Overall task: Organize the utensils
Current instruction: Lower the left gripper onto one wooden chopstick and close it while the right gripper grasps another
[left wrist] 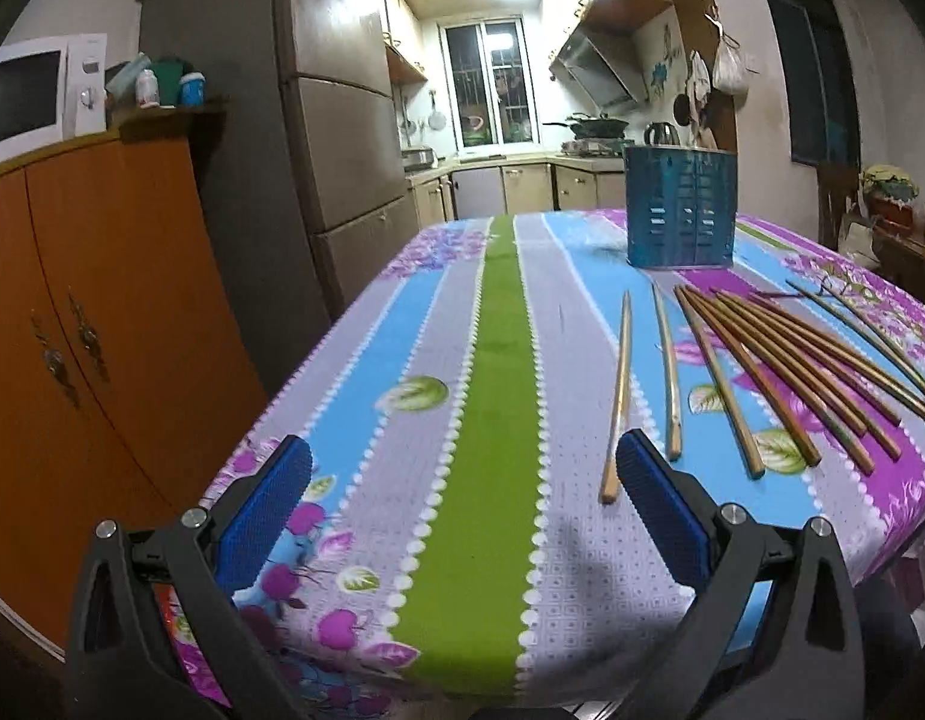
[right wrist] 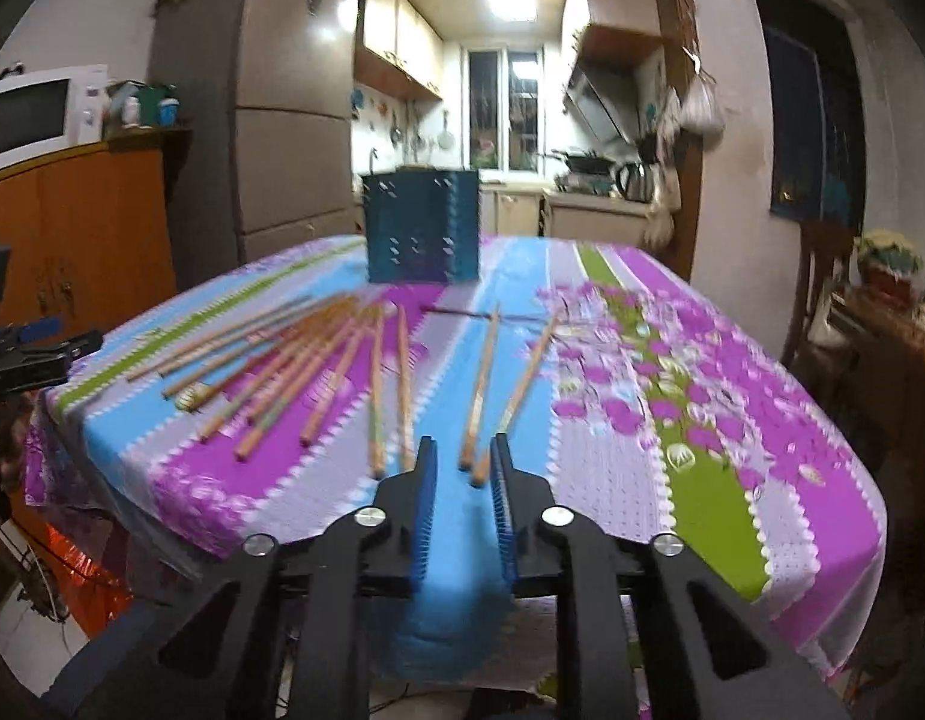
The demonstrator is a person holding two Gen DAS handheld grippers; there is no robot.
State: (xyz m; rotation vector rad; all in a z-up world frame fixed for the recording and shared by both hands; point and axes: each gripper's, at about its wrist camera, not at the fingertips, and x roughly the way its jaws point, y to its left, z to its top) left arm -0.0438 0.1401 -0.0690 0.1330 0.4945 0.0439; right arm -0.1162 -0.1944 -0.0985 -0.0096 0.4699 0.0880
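Observation:
Several wooden chopsticks (left wrist: pixel 756 366) lie fanned out on the flowered tablecloth (left wrist: pixel 492 420), right of centre in the left wrist view. A blue slotted utensil holder (left wrist: pixel 680 207) stands upright behind them. My left gripper (left wrist: pixel 462 474) is open and empty, low over the table's near edge; its right finger is beside the leftmost chopstick (left wrist: pixel 619 396). In the right wrist view the chopsticks (right wrist: pixel 342 366) spread ahead, with the holder (right wrist: pixel 423 227) beyond. My right gripper (right wrist: pixel 462 468) is narrowly open and empty, just short of two chopsticks' (right wrist: pixel 492 390) near ends.
An orange cabinet (left wrist: pixel 102 312) with a microwave (left wrist: pixel 36 96) stands left of the table, then a tall fridge (left wrist: pixel 342 120). A kitchen counter lies behind. A side table with flowers (right wrist: pixel 888 264) stands at right. The left gripper shows at the left edge in the right wrist view (right wrist: pixel 30 354).

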